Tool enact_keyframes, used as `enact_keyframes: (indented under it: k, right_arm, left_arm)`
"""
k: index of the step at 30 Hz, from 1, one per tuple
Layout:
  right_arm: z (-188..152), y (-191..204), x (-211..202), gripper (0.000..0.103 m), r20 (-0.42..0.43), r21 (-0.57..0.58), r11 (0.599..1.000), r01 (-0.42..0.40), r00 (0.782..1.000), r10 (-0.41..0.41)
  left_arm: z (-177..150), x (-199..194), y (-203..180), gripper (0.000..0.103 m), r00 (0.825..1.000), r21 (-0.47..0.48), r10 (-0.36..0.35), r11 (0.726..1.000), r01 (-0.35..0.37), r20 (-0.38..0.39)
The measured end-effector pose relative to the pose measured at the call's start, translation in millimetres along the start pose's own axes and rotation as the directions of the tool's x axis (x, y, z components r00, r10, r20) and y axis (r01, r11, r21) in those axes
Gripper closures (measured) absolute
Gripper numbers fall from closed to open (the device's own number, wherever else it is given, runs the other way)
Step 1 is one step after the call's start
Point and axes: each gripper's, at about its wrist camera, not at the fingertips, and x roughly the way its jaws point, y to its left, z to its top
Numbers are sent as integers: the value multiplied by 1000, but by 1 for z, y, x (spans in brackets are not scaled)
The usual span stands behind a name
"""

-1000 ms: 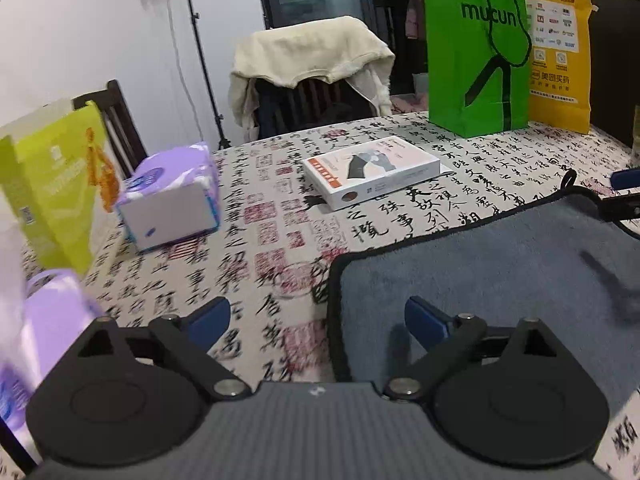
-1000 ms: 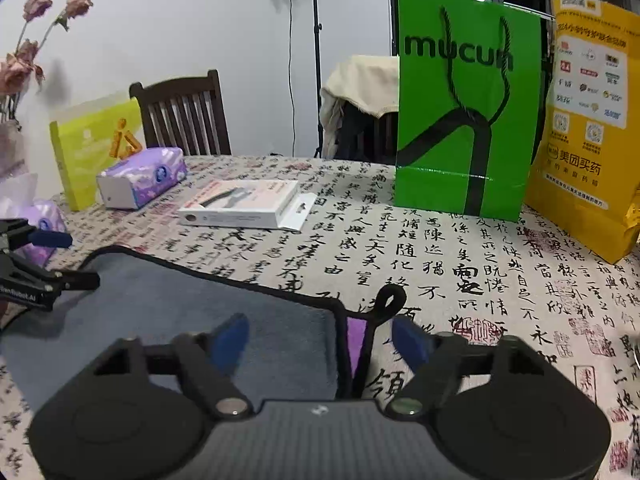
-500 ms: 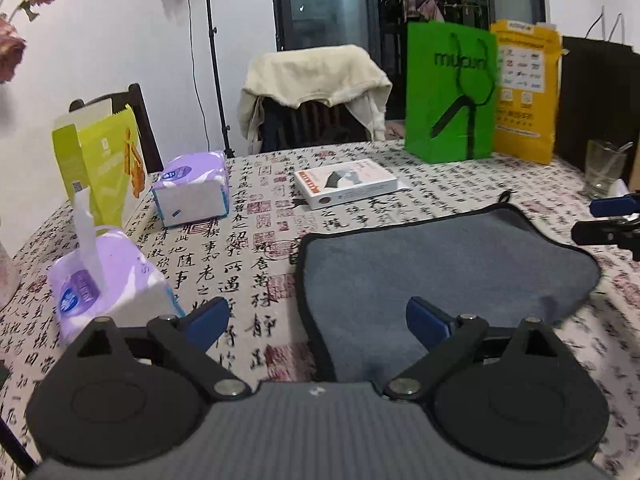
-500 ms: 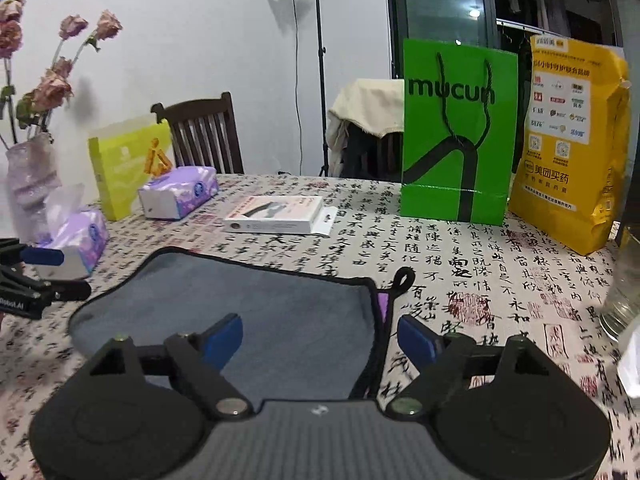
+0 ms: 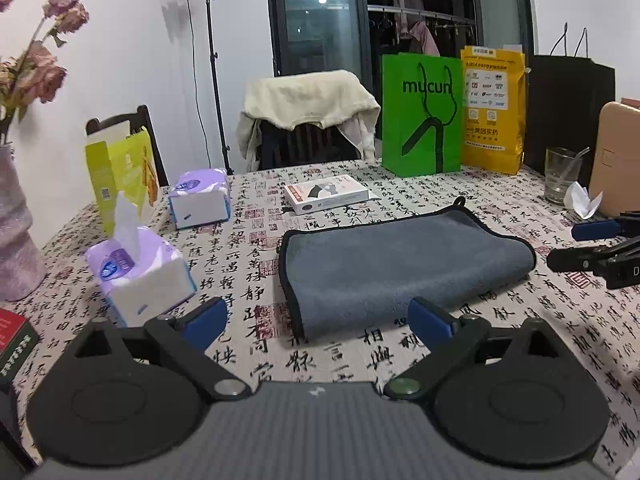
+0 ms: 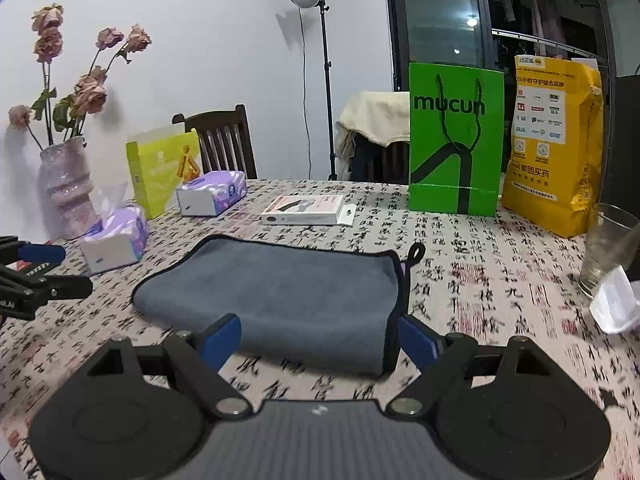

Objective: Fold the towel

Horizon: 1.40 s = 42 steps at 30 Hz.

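A grey towel (image 5: pixel 400 264) with a black border lies folded flat on the table, also in the right wrist view (image 6: pixel 280 288). Its hanging loop (image 6: pixel 416 252) sticks out at the far right corner. My left gripper (image 5: pixel 318 320) is open and empty, held back from the towel's near left edge. My right gripper (image 6: pixel 320 338) is open and empty, just short of the towel's near edge. The right gripper also shows at the right of the left wrist view (image 5: pixel 592 244); the left gripper shows at the left of the right wrist view (image 6: pixel 36 272).
On the patterned tablecloth (image 5: pixel 248 264) stand two tissue packs (image 5: pixel 140 276) (image 5: pixel 200 200), a white box (image 5: pixel 326 194), a yellow-green carton (image 5: pixel 120 168), green (image 5: pixel 422 114) and yellow bags (image 5: pixel 492 110), a glass (image 6: pixel 608 248), and a vase (image 6: pixel 66 188).
Both grippers have pulled back and up from the towel. The towel lies flat and folded, farther from both cameras than before.
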Motion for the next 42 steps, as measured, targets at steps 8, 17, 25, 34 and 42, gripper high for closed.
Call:
enact_keyframes:
  k: [8,17,25,34,42]
  right_arm:
    - [-15,25,-40,17,21,-9,1000,-4,1000,4]
    - [-38,50,-90,12,45,-30,1000,0,999,2]
    - [-61,73,-129,10,67,-66,998,-5,998,9]
    - [-85,92,-166,10,96,-79,997,-3,995,10]
    - [-108,102,-204,10,133,-55,998,14,991,-7]
  left_arm:
    - [-18,-47,-2,1,999,-3,16,1000,-16,33]
    - [-42,-95,-5,0,997,-5,24,1000,-23,78]
    - [-69,-128,-7,0,994,-28,25,999,-22,102]
    - [-99,-162,-12,0,992,-38,35,999,-31,122]
    - [-120,-199,-28,0,986,-28,18,1000,-14,168]
